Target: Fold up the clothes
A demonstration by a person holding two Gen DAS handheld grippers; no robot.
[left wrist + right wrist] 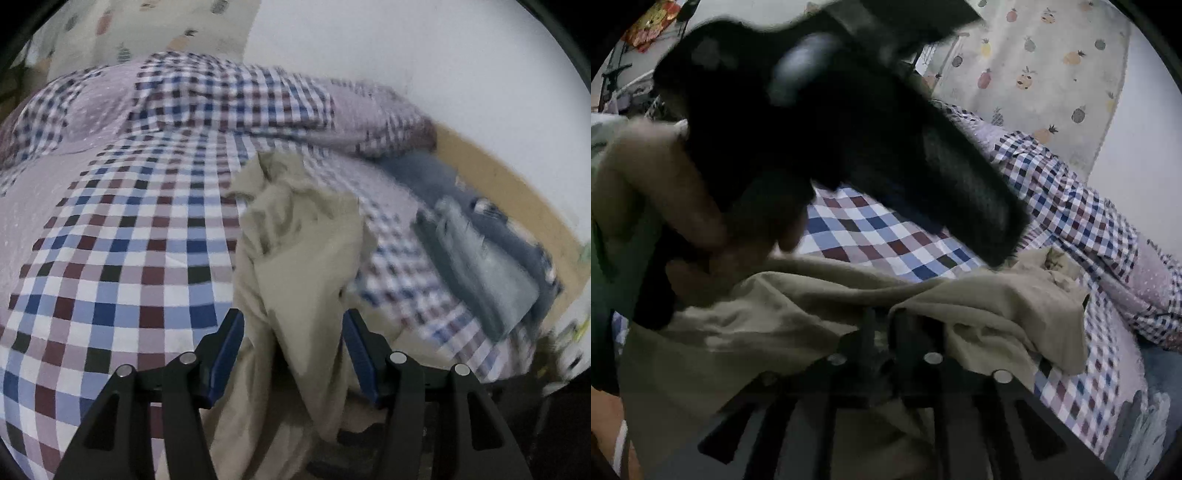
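A beige garment [295,229] lies crumpled on the checked bedsheet [122,258]. In the left wrist view, part of it rises between the blue pads [227,350] of my left gripper [292,317], whose jaws stand wide apart around the cloth. In the right wrist view the beige garment [979,306] drapes over my right gripper [884,321], whose dark fingers sit close together with a fold of cloth pinched between them. Above it, the left gripper's blurred black body [849,129] is held by a person's hand [701,210].
A rumpled checked duvet [229,96] lies at the far side of the bed. Grey folded clothes [480,258] rest near the bed's right edge, beside a tan strip [517,192]. A white wall [406,48] and a pineapple-print curtain [1034,66] stand behind.
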